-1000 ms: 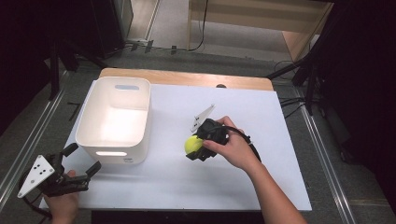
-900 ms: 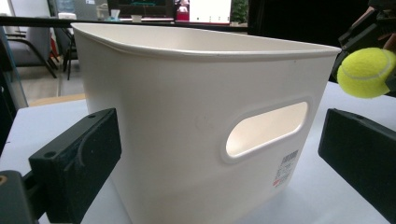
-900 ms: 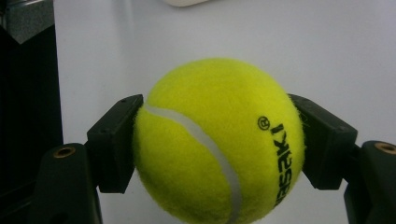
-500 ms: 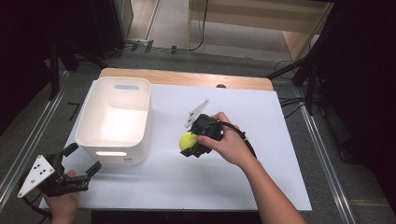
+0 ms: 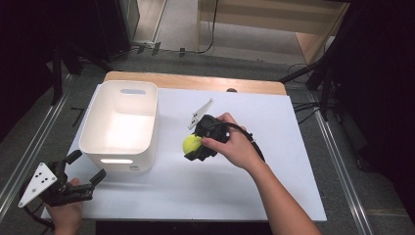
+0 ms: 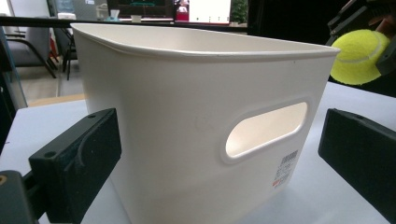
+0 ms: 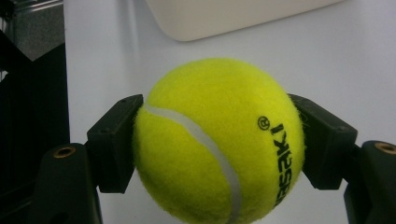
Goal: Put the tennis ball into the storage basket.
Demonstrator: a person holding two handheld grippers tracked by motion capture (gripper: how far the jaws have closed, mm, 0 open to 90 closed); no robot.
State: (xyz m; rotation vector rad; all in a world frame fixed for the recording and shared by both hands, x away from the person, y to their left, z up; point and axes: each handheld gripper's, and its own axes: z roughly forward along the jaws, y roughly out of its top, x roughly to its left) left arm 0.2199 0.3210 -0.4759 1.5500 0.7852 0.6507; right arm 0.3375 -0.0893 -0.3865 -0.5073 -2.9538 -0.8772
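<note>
While the person's left hand (image 5: 66,213) rests at the near left corner of the white table (image 5: 274,196), it holds the left gripper (image 5: 83,169) with its two black jaws spread wide apart and nothing between them. Seen from the left gripper view, those jaws stand to either side of the near end wall of the white bin (image 6: 196,116), close to it but not touching, with the oval handle slot and a small label on that wall facing the camera. From above, the bin (image 5: 120,126) sits on the left part of the table, just beyond the left gripper, upright and open at the top.

Farther in and to the right, near the middle of the table, the person's right hand (image 5: 240,144) grips the right gripper (image 5: 195,147), whose jaws are clamped on a yellow tennis ball (image 5: 192,143). The right gripper view shows the ball (image 7: 217,142) pinched squarely between the two jaw pads, one on each side, its white seam and black lettering facing the camera, with the white table and a corner of the bin beyond it. From above, the ball lies just to the right of the bin's right wall, apart from it and outside it. Whether the ball is lifted clear of the table cannot be told.
</note>
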